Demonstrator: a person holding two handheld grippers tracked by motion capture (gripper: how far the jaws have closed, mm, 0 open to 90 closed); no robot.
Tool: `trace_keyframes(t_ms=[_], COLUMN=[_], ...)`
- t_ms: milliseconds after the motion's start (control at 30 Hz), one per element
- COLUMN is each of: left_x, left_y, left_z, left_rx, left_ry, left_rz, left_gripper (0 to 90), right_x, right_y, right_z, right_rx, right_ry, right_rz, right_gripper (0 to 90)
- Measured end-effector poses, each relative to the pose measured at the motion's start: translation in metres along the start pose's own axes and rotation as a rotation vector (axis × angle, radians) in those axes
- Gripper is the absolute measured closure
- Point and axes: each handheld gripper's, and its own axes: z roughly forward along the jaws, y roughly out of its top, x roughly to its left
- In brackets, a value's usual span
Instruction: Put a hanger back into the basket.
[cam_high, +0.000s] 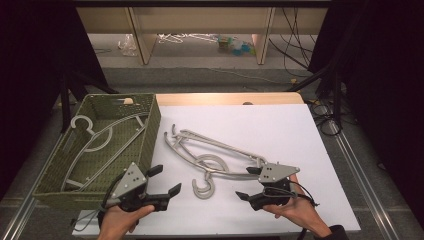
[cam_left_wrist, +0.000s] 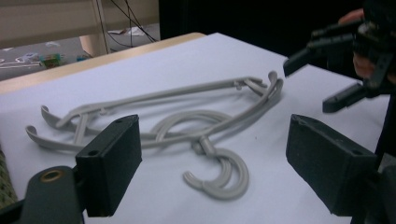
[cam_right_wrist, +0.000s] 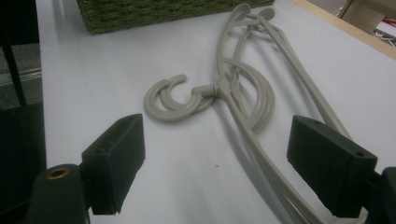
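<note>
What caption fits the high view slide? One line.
Both open grippers, left and right, flank grey hangers beside a green basket.

Overhead light, fairly even — white table sheet (cam_high: 280, 125) bright but not blown out, surroundings drop to near-black. Soft, short shadows under the grey hangers (cam_left_wrist: 187, 126). Both gripper views soft and low-res — near jaws blurred, slight noise, mild edge distortion.

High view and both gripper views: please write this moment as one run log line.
left tongs: open, empty | right tongs: open, empty | grey plastic hangers: piled on white sheet | green woven basket: holds one hanger
</note>
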Motion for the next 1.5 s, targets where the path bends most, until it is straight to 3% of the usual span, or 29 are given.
trace_keyframes(t_ms=[67,133,167,267,300,500,600,767,833,1133,1200,1233,1267,1333,1367,1400,1500], left_x=[-0.003,-0.004,-0.006,-0.008,-0.009,-0.010,-0.008,-0.007,-0.007,-0.007,-0.007,-0.006,-0.006,-0.005,-0.004,-0.004,-0.004], left_y=[-0.008,-0.011,-0.013,-0.014,-0.015,-0.019,-0.021,-0.022,-0.022,-0.023,-0.023,-0.023,-0.024,-0.024,-0.023,-0.023,-0.024], left_z=[0.002,0.003,0.004,0.005,0.007,0.011,0.010,0.010,0.010,0.011,0.012,0.012,0.012,0.011,0.011,0.012,0.011], left_rx=[0.019,0.023,0.027,0.017,0.015,0.030,0.043,0.046,0.043,0.061,0.060,0.061,0.059,0.061,0.061,0.059,0.071], left_ry=[-0.014,-0.024,-0.019,-0.028,-0.034,-0.050,-0.044,-0.048,-0.053,-0.063,-0.064,-0.062,-0.067,-0.063,-0.059,-0.061,-0.061], left_rz=[-0.032,-0.032,0.018,0.028,0.033,0.035,0.037,0.033,0.024,0.025,0.023,0.020,0.016,0.017,0.017,0.013,0.019], left_gripper=[18.2,18.0,17.9,17.9,17.9,17.9,17.9,18.0,18.3,18.3,18.4,18.4,18.5,18.5,18.6,18.9,18.9], right_x=[-0.002,-0.003,-0.008,-0.013,-0.019,-0.031,-0.036,-0.038,-0.037,-0.042,-0.043,-0.043,-0.043,-0.043,-0.042,-0.038,-0.038], right_y=[0.001,0.001,0.002,0.002,0.002,0.004,0.003,0.004,0.005,0.005,0.005,0.005,0.007,0.007,0.008,0.010,0.014], right_z=[0.005,0.006,0.012,0.018,0.028,0.051,0.070,0.085,0.093,0.096,0.096,0.096,0.095,0.096,0.096,0.095,0.090], right_rx=[-0.001,0.004,0.024,0.042,0.081,0.166,0.226,0.298,0.344,0.351,0.354,0.357,0.373,0.378,0.386,0.393,0.382], right_ry=[-0.004,-0.007,-0.014,-0.026,-0.033,-0.036,-0.031,-0.027,-0.010,0.026,0.028,0.027,0.029,0.027,0.027,0.011,0.027], right_rz=[-0.007,-0.008,-0.015,-0.027,-0.038,-0.064,-0.097,-0.127,-0.149,-0.133,-0.150,-0.160,-0.214,-0.237,-0.269,-0.342,-0.379], right_gripper=[20.3,20.2,20.2,22.4,24.7,27.7,34.3,43.0,53.2,70.3,73.5,75.2,77.3,77.6,78.2,79.6,81.0])
